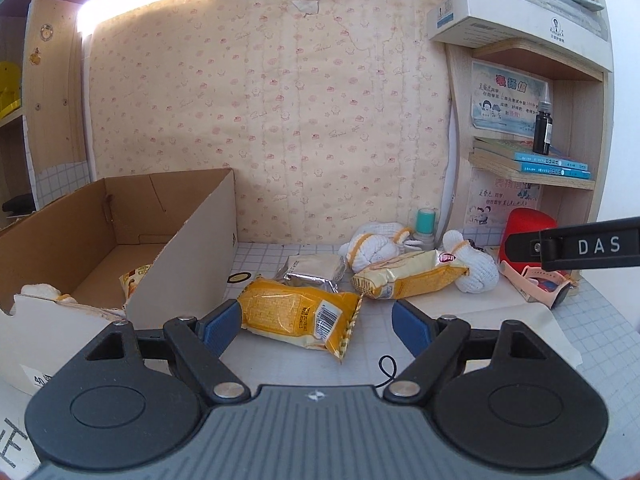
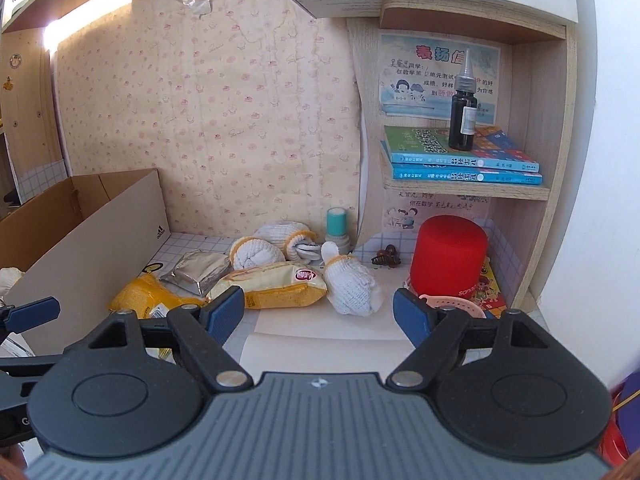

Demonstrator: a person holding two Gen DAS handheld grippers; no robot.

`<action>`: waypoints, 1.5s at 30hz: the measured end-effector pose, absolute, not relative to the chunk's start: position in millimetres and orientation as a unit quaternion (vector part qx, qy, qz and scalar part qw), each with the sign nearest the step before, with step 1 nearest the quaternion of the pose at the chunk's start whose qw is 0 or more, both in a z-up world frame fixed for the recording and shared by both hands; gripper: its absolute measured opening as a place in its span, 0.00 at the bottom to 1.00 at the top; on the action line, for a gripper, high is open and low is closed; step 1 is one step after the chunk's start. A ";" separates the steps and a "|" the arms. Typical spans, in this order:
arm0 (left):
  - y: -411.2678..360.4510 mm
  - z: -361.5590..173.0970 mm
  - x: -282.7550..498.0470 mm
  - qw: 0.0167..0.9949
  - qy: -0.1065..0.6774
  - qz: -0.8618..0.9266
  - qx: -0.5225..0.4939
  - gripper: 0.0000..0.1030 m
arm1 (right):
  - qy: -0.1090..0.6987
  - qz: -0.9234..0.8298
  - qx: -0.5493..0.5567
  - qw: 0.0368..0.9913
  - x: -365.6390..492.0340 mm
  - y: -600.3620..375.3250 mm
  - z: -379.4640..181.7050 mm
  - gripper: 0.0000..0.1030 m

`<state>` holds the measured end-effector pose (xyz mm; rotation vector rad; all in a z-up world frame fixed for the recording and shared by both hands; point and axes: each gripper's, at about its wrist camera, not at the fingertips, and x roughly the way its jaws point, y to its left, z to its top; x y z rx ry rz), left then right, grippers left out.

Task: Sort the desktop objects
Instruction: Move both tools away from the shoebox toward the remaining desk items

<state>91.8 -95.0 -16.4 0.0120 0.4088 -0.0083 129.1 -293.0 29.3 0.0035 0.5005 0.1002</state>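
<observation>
Left jaws: the left gripper (image 1: pixel 316 320) is released, blue pads wide apart and holding nothing; the crinkly yellow foil snack packet with a barcode (image 1: pixel 300 314) lies flat on the bench between and just ahead of them.
Right jaws: the right gripper (image 2: pixel 318 314) is also spread and empty — the rolled white knit glove with a yellow cuff (image 2: pixel 352 286) lies just ahead of it.
Landmark: the open brown cardboard box (image 1: pixel 192 248) stands left of the yellow packet, its white side wall close to that packet's left end.
Inside the box: one snack packet and a white glove show, so sorting looks partly done.
Right of the box, farther back: a silver foil pouch (image 1: pixel 316 270), then a pale yellow snack bag (image 1: pixel 408 280) leaning on more rolled gloves.
Risk, grip: the slick, puffy packet could squirt out if pinched by one end or its crimped seam.
Risk, box wall: a low carry could catch the tall wall and drop the packet or shove the box.
Risk, arms: both grippers work close together — a sideways swing could knock one against the other.
</observation>
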 end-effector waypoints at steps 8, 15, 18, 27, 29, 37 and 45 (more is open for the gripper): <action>-95.9 -30.8 106.7 0.977 0.211 0.023 -0.006 0.85 | 0.252 0.054 0.001 0.966 138.8 -295.8 22.6 0.77; -97.4 -33.4 130.9 0.974 0.219 0.051 -0.016 0.86 | 0.255 0.059 0.000 0.965 150.5 -296.6 18.9 0.77; -99.3 -32.6 144.9 0.971 0.228 0.073 -0.019 0.86 | 0.256 0.060 0.000 0.965 155.7 -297.9 18.4 0.77; -101.5 -33.3 192.0 0.952 0.266 0.144 -0.038 0.86 | 0.258 0.062 0.001 0.964 163.9 -300.4 17.2 0.77; -100.0 -36.1 200.7 0.946 0.281 0.155 -0.044 0.86 | 0.258 0.062 0.002 0.964 165.4 -302.9 16.5 0.77; -90.9 -51.9 220.2 0.928 0.326 0.165 -0.067 0.90 | 0.255 0.062 0.008 0.965 163.3 -310.2 15.3 0.77; -92.2 -51.6 197.5 0.933 0.334 0.120 -0.056 0.90 | 0.256 0.065 0.010 0.965 161.4 -308.6 14.2 0.77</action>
